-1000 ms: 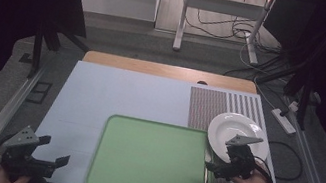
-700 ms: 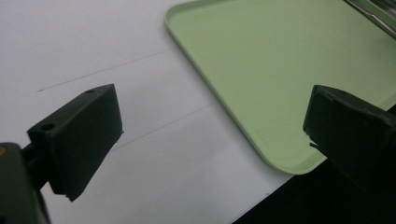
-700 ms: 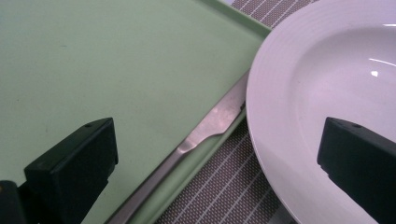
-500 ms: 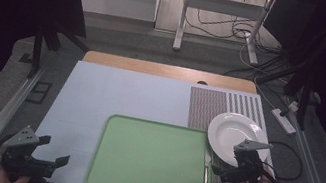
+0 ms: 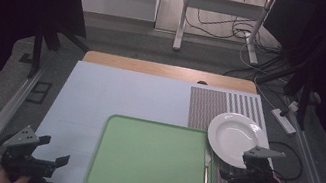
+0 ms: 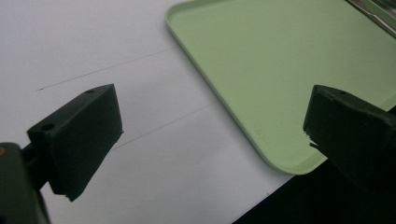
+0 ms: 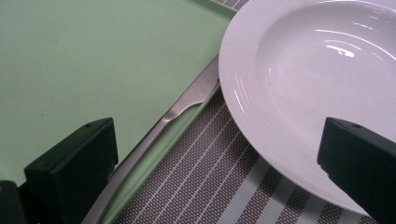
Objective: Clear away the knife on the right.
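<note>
Nearby, knife inside green tray, beside plate.

On the table there are one green tray at lower centre, one white plate at right of centre, one knife along the tray's right edge, one striped placemat, and two tongs, one at lower left, one at lower right.

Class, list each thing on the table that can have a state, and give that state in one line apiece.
Green tray: flat on the table, bare but for the knife.
Knife: lying along the tray's right edge.
White plate: upright on the striped placemat, empty.
Left gripper: open, holding nothing.
Right gripper: open, holding nothing, near the plate.
</note>
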`<control>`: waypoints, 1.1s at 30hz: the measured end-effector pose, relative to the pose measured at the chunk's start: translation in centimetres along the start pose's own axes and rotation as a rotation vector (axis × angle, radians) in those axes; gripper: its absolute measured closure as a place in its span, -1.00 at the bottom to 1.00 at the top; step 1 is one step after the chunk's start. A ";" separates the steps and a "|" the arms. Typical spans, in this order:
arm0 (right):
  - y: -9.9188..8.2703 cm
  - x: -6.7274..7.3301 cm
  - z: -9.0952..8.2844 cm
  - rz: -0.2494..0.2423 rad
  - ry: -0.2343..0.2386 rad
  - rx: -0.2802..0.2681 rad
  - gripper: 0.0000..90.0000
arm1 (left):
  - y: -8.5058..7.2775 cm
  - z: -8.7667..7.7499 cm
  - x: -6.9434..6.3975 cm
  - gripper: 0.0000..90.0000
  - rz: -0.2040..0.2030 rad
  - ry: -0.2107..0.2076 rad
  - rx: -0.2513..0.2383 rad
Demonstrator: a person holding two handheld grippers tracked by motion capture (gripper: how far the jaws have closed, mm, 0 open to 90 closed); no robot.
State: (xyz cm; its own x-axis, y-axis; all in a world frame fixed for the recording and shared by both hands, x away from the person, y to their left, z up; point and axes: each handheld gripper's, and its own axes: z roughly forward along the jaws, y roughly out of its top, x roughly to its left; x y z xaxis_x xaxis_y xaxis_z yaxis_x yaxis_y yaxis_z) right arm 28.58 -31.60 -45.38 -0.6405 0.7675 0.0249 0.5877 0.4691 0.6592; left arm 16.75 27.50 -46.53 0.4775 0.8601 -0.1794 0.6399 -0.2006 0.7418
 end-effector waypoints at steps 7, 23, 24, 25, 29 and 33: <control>-0.3 -0.1 -0.6 0.010 -0.009 -0.019 -1.00 | 0.0 0.0 0.0 -0.90 0.000 0.001 0.001; -1.3 -0.3 -2.0 0.022 -0.059 -0.044 -1.00 | 0.0 0.0 0.0 -0.90 -0.001 0.002 0.003; -1.4 -0.4 -2.1 0.024 -0.059 -0.047 -1.00 | 0.0 0.0 0.0 -0.90 0.000 0.003 0.003; -1.5 -0.4 -2.2 0.028 -0.062 -0.046 -1.00 | 0.0 0.0 0.0 -0.90 0.000 0.003 0.003; -1.7 -0.6 -2.5 0.037 -0.069 -0.050 -1.00 | 0.0 0.0 0.0 -0.90 0.000 0.003 0.003; -1.9 -0.7 -2.7 0.050 -0.075 -0.046 -1.00 | 0.0 0.0 0.0 -0.90 0.000 0.003 0.004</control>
State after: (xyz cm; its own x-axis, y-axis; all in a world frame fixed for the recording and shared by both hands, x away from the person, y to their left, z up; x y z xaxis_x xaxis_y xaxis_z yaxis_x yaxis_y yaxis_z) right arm 26.56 -34.22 -44.67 -0.5714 0.8207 0.0039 0.5934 0.4098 0.6927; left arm 16.77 27.48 -46.54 0.4755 0.8616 -0.1777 0.6426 -0.2023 0.7390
